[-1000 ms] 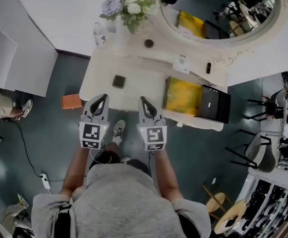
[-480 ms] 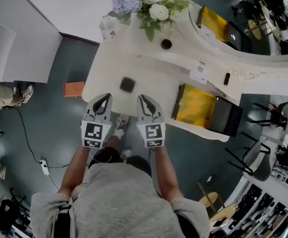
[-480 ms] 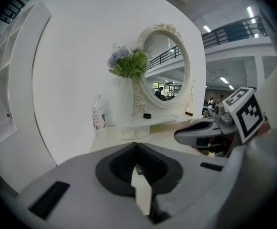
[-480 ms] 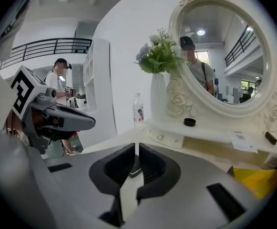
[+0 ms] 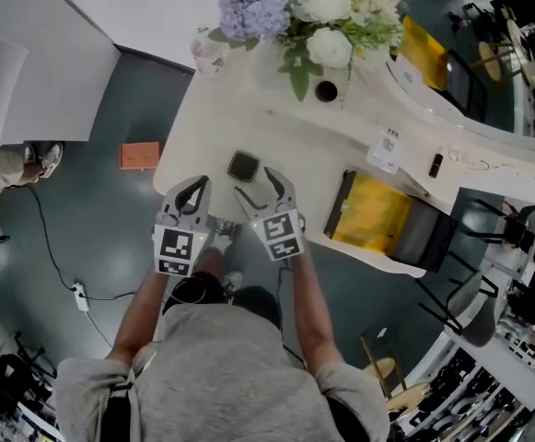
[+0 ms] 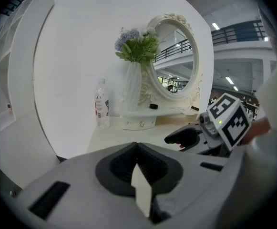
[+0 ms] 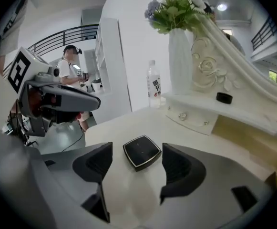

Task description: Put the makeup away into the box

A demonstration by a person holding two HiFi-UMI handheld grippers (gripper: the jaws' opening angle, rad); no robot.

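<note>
A square black compact (image 5: 243, 166) lies on the white dressing table (image 5: 295, 150), near its front edge. My right gripper (image 5: 261, 186) hovers just short of it, and its jaws are opening. In the right gripper view the compact (image 7: 141, 152) lies flat on the table just ahead of the right gripper (image 7: 138, 156), untouched by either pad. My left gripper (image 5: 191, 191) hangs beside the right one, off the table's edge; its jaws (image 6: 138, 168) are shut and empty. The box (image 5: 370, 215), yellow inside with a black lid, sits open at the table's right.
A white vase of flowers (image 5: 295, 17) and a water bottle (image 5: 210, 52) stand at the back, beside an oval mirror (image 5: 474, 81). A small black pot (image 5: 326, 90) rests on the raised shelf. An orange box (image 5: 139, 155) lies on the floor to the left.
Both grippers have come down and forward toward the table's front edge. The right gripper's jaws, shut before, now stand apart facing the compact.
</note>
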